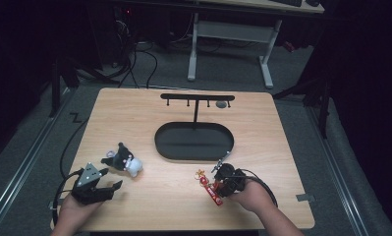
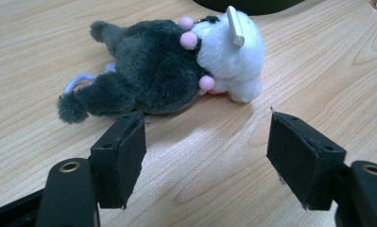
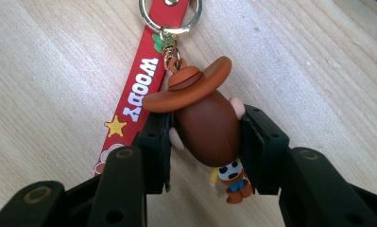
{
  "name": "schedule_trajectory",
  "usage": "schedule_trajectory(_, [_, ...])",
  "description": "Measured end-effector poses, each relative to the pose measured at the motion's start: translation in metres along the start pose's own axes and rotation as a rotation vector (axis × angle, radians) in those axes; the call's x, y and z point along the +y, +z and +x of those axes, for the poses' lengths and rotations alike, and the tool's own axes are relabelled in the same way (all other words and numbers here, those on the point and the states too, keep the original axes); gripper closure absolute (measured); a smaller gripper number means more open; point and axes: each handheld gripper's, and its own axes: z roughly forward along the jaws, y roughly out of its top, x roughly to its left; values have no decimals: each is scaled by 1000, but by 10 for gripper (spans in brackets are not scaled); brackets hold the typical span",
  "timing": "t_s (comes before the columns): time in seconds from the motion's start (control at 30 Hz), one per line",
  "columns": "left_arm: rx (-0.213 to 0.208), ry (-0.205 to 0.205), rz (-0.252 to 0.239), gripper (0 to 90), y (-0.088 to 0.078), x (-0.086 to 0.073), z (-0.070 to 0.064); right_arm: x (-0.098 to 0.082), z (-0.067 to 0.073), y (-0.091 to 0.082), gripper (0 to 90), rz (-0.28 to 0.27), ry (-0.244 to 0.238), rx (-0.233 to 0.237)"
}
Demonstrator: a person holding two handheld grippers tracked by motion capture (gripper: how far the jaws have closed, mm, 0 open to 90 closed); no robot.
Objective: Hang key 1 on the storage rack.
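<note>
The right claw (image 3: pixel 205 142) is clamped on a small cowboy figure (image 3: pixel 207 120), its two pads pressing either side of the brown head just under the orange hat. The figure hangs off a gold ring (image 3: pixel 170 16) that also carries a red strap (image 3: pixel 139 90) printed with white letters and a yellow star; the strap lies flat on the wooden surface (image 3: pixel 318 61), running away beside the claw. From above, that right claw (image 1: pixel 222 183) sits near the front edge of the surface (image 1: pixel 134 108), right of the middle, with the red strap (image 1: pixel 210 189) poking out on its left.

The left claw (image 2: pixel 205 151) stands wide apart with nothing between its pads, low over the wood and pointed at a plush toy (image 2: pixel 176 66) lying on its side just ahead. The toy is dark grey with a white head, pink bobbles and a pale loop by its tail. From above, the left claw (image 1: pixel 105 184) is near the front left corner, the plush toy (image 1: pixel 122 160) just beyond it and apart from it.

Farther back, a black oval tray (image 1: pixel 193 141) lies in the middle of the surface, with a black T-shaped rack (image 1: pixel 197 97) rising from its far side.
</note>
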Motion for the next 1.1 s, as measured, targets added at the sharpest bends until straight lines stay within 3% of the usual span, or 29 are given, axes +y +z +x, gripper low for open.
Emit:
schedule_trajectory(0.1, [0,-1,1,291,0,0,0,0,0,-2,580,6,12,-6])
schedule_trajectory(0.13, [-2,-4,-1,291,0,0,0,0,-3,-9,580,-4,49,4])
schedule_trajectory(0.27, [-2,-3,1,291,0,0,1,-3,-9,-23,580,-11,95,-7])
schedule_trajectory(0.5, [-2,0,1,291,0,0,0,-11,-14,-39,580,-13,127,-18])
schedule_trajectory(0.73, [-4,-1,2,291,1,0,-1,-21,-18,-55,579,-4,208,-24])
schedule_trajectory(1.1, [-6,-3,3,291,1,0,0,-27,-24,-78,579,-2,253,-38])
